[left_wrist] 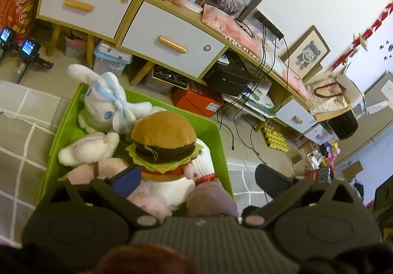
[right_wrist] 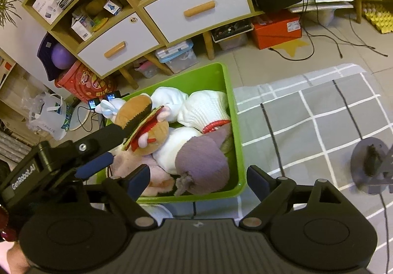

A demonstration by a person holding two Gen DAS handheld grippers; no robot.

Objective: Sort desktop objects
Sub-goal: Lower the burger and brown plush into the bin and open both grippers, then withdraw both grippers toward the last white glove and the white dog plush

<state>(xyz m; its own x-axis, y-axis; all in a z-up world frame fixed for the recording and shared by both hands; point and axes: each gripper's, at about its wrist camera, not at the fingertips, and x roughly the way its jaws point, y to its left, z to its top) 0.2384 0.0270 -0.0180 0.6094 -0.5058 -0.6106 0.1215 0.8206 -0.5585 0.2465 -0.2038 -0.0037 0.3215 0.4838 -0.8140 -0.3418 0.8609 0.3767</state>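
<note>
Floor-level green bin (left_wrist: pixel 224 151) holds the plush burger (left_wrist: pixel 164 143) and other toys; both grippers (left_wrist: pixel 196 175) (right_wrist: pixel 199 178) hang open and empty, so placement appears complete, next target required.

Wooden cabinet (right_wrist: pixel 196 11) on tile floor (right_wrist: pixel 258 67), checked rug (right_wrist: pixel 319 114).

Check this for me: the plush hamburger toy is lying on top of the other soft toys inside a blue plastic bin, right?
Not quite: the plastic bin is lime green, not blue, as the right wrist view shows. The plush hamburger toy does lie on top of the other soft toys inside it.
</note>
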